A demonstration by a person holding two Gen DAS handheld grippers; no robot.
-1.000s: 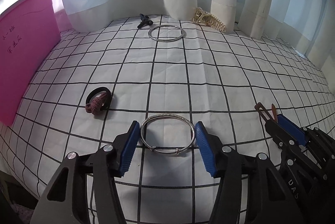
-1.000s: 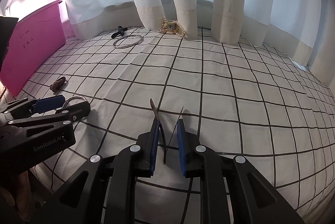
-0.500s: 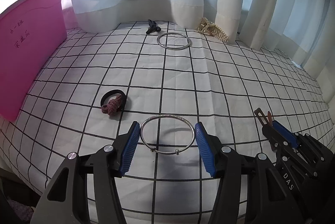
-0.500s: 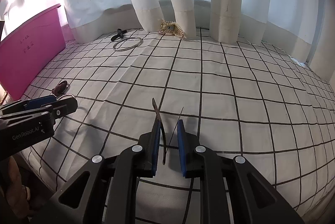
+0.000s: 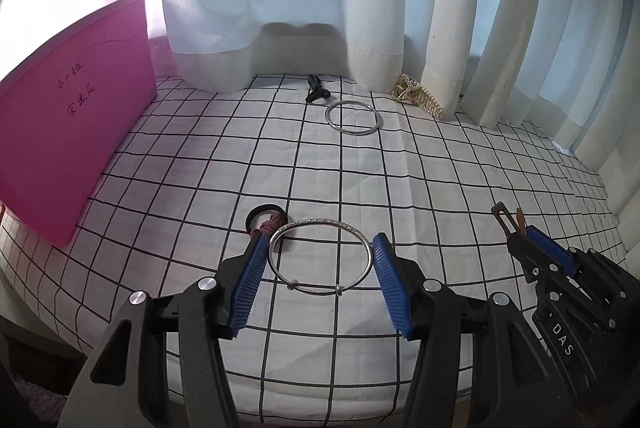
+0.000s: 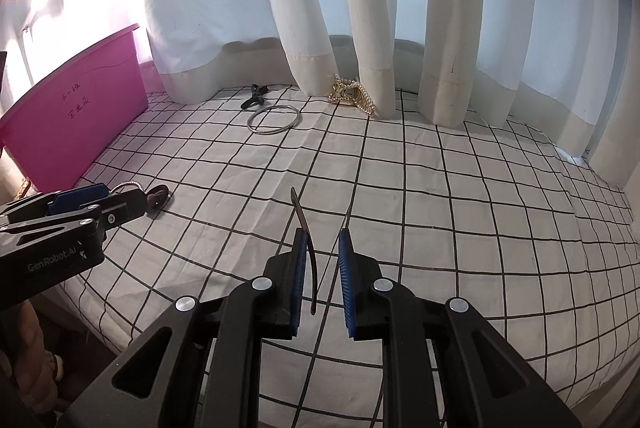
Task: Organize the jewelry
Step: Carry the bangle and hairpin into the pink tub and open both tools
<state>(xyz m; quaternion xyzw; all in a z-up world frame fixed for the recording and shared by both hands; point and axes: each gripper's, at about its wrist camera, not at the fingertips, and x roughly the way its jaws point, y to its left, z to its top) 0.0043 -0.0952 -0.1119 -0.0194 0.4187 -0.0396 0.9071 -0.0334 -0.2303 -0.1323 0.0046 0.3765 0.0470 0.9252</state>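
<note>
Left wrist view: silver bangle (image 5: 320, 257) is gripped betw. the blue pads of the left claw (image 5: 319, 270), above the checked bench (image 5: 360, 172), w/ a black-and-maroon hair tie (image 5: 266, 221) lying just behind. Right wrist view: thin dark hair clip (image 6: 307, 248) is clamped edge-on in the right claw (image 6: 322, 282); a second bangle (image 6: 274, 119), gold claw clip (image 6: 352, 95) & pink bin (image 6: 76, 124) are seen farther back.

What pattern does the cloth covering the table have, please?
White cloth with a black grid of squares, clearest in the left wrist view.
</note>
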